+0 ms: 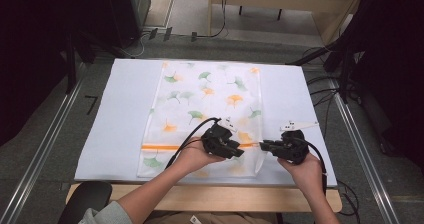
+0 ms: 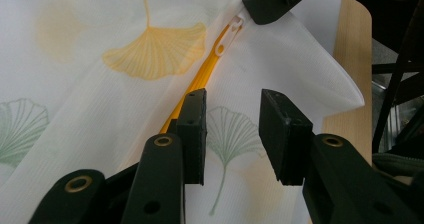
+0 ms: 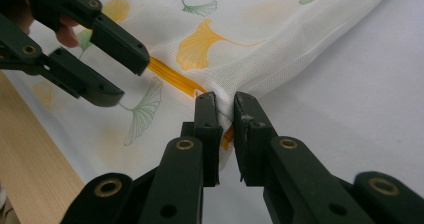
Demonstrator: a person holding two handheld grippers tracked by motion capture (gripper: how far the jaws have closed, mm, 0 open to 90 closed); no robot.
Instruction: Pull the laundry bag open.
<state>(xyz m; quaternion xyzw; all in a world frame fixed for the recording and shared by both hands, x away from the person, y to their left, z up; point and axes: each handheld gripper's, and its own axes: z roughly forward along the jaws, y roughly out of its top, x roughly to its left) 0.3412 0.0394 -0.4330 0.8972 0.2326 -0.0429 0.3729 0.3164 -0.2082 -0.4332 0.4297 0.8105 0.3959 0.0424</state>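
A white mesh bag printed with green and orange ginkgo leaves lies flat on the white board. An orange zipper runs across its near end. My right gripper is shut on the bag's right edge at the zipper's end, pinching a fold of mesh. The white zipper pull sits just beside the right gripper. My left gripper hovers open over the bag by the zipper, with bare fabric showing between its jaws. The two grippers stand close together.
The board rests on a wooden table whose edge runs along the near side. A dark chair stands at the lower left. Metal floor rails and cables flank the table.
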